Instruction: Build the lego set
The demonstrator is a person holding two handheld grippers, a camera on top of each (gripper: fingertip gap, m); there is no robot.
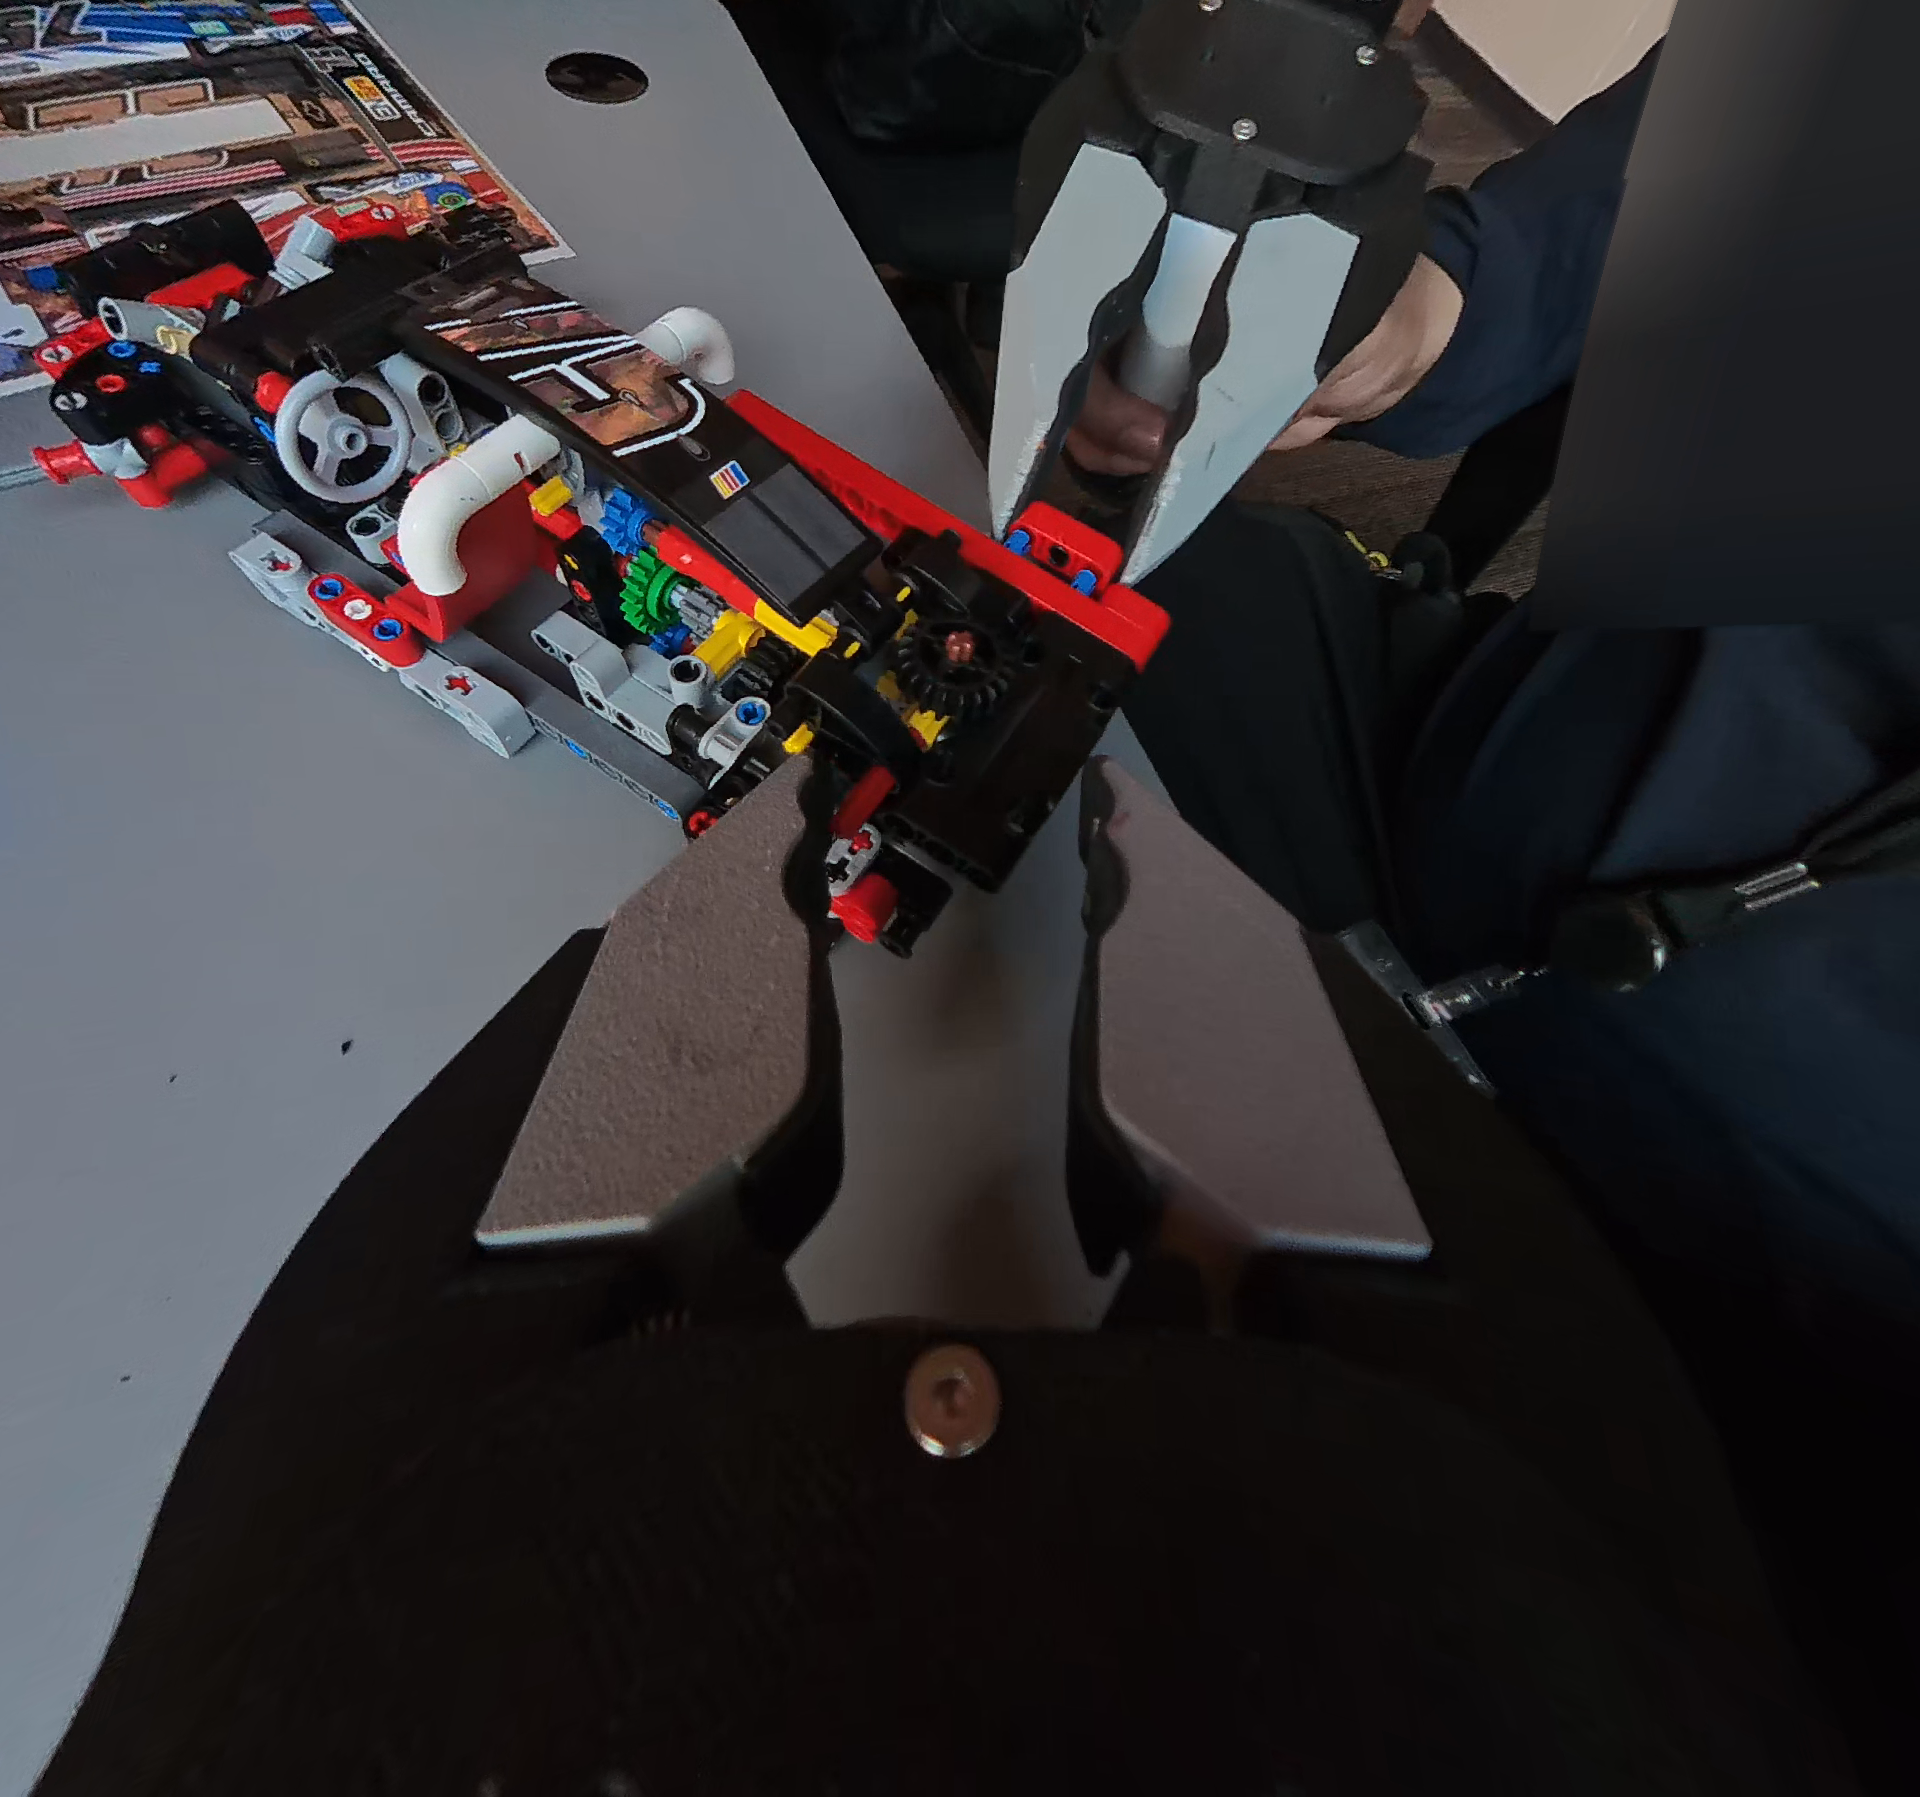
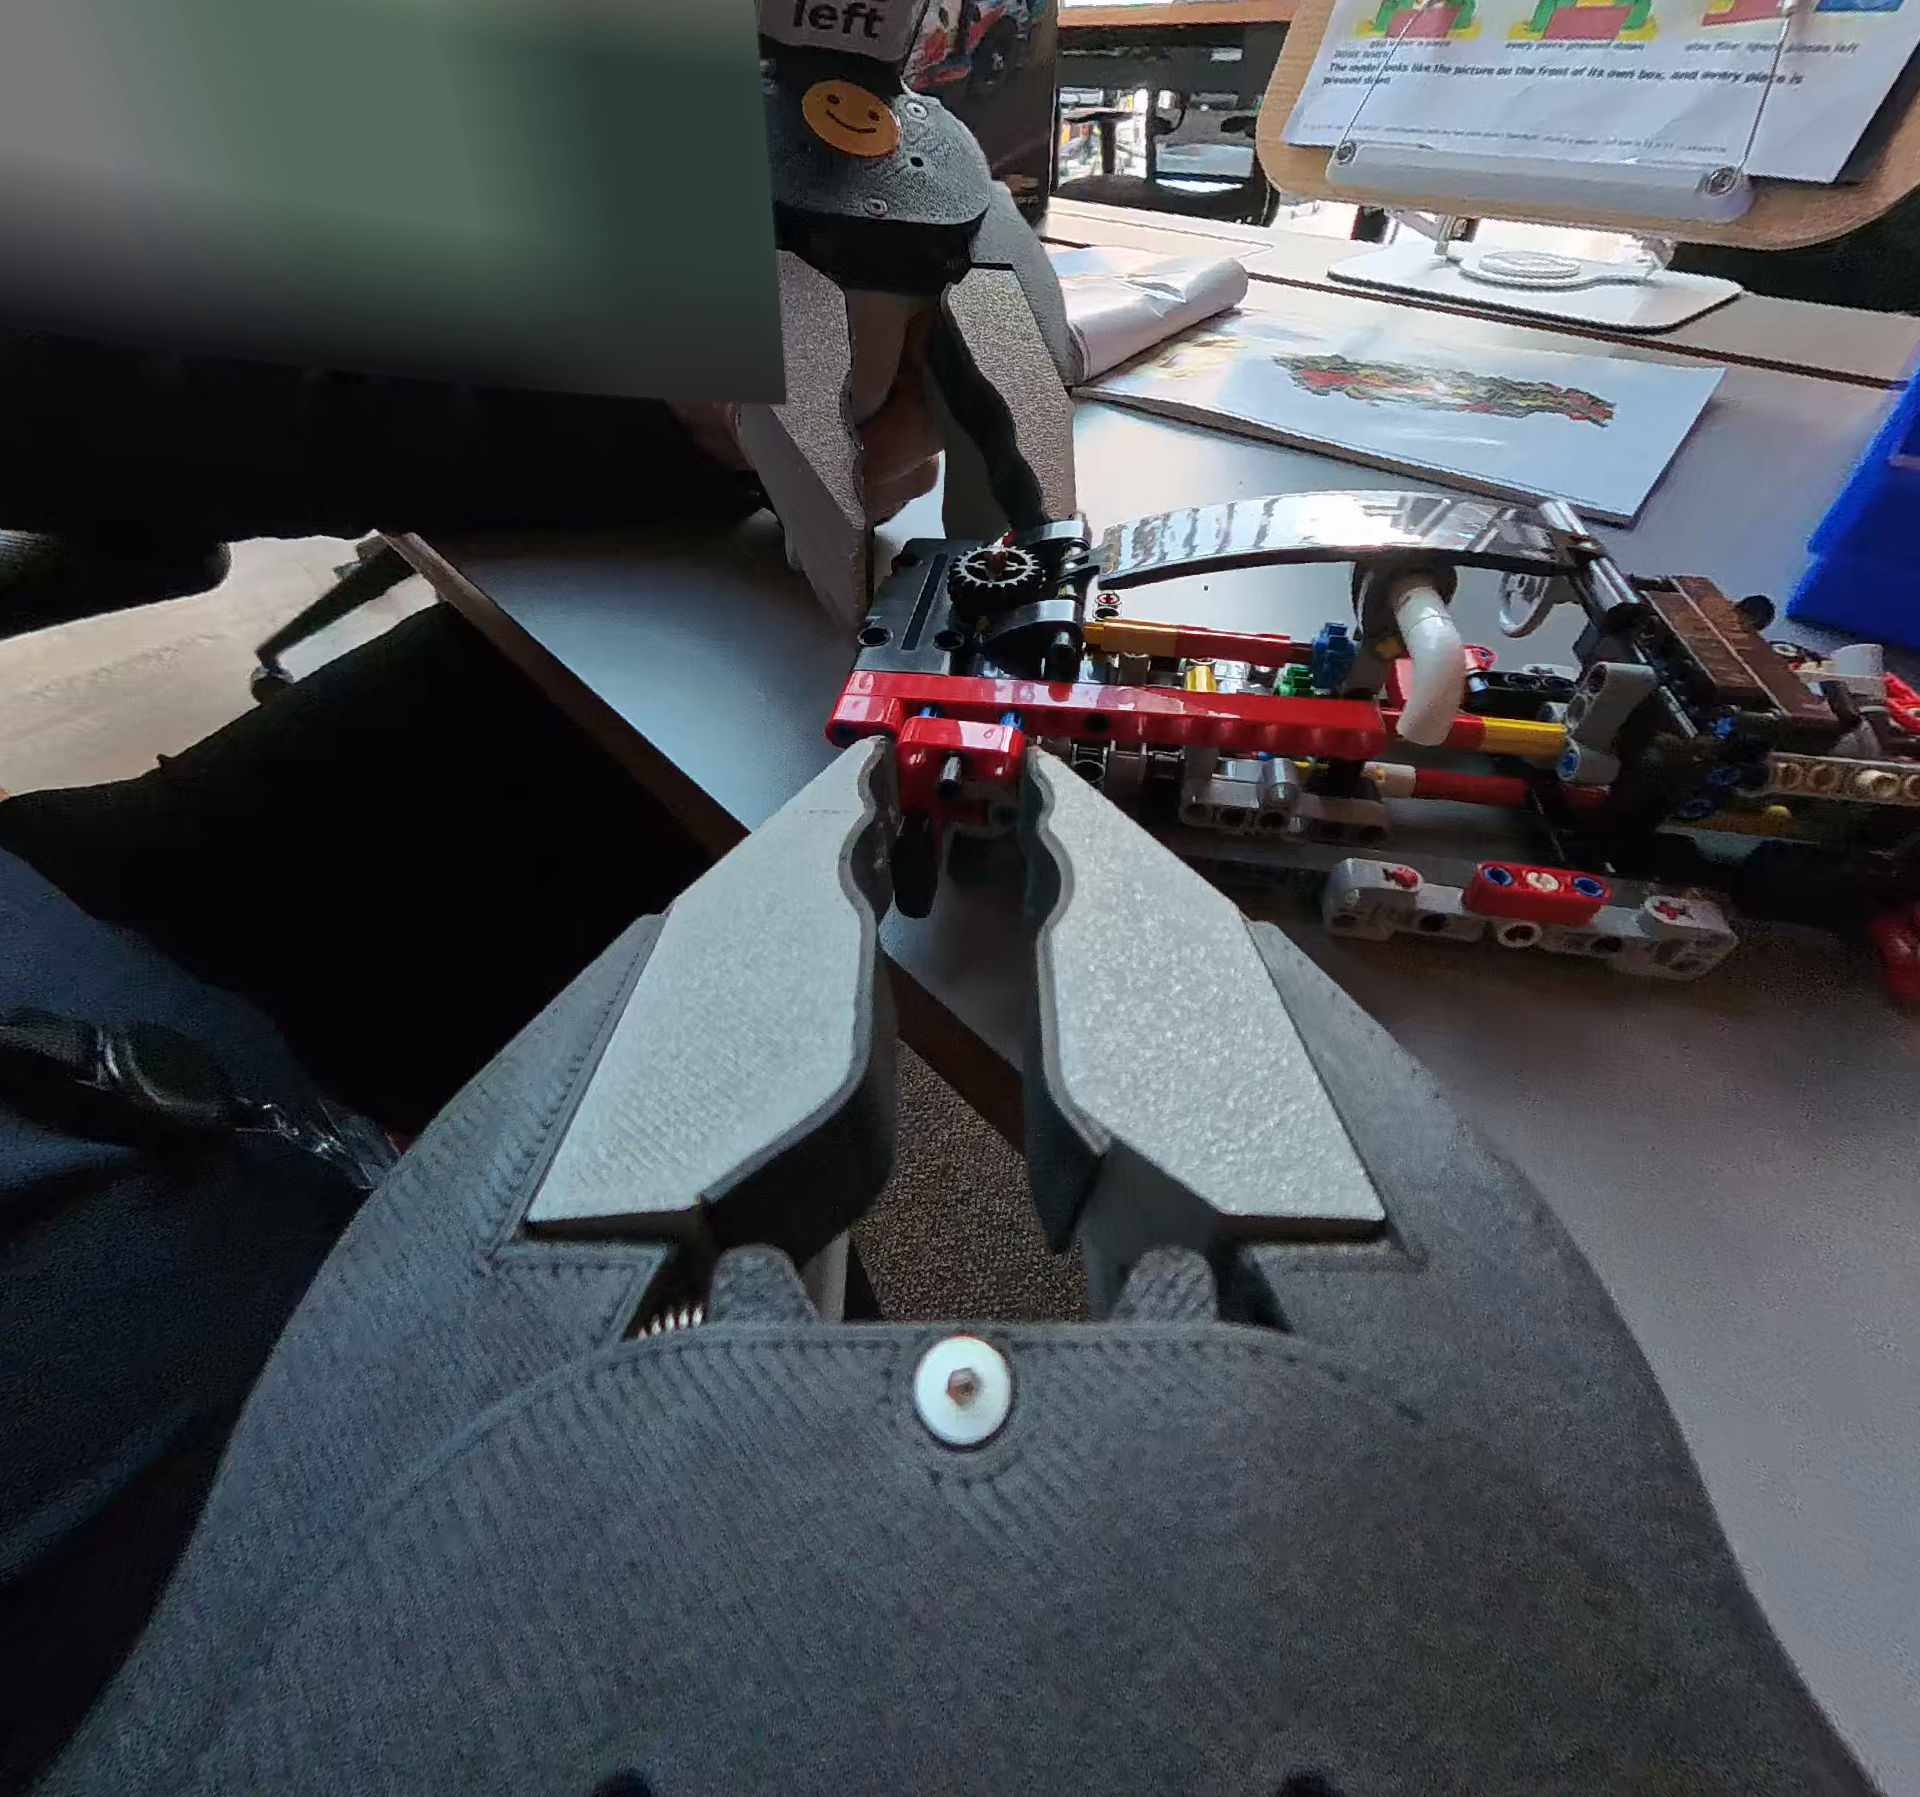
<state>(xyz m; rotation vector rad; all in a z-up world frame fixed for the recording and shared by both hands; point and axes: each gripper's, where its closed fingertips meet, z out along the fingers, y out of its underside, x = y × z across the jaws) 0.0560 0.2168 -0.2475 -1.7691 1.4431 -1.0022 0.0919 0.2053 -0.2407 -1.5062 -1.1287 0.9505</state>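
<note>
Model car (image 2: pixel 1299 708) part-built on table (image 1: pixel 260 916); right claw (image 2: pixel 956 781) clamped on small red beam (image 2: pixel 961 750) at its side rail, pressing-in apparently underway; left claw (image 1: pixel 945 812) part open, bracing rear, holding nothing

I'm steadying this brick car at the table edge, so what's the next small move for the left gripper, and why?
Probably close the left gripper on the car's black rear frame: it stands open around that corner, while the right gripper pinches the small red beam.

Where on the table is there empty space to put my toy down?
Bare grey table lies left of the left gripper, in front of the brick car. The corner is crowded: the right gripper grips the car's red piece.
</note>
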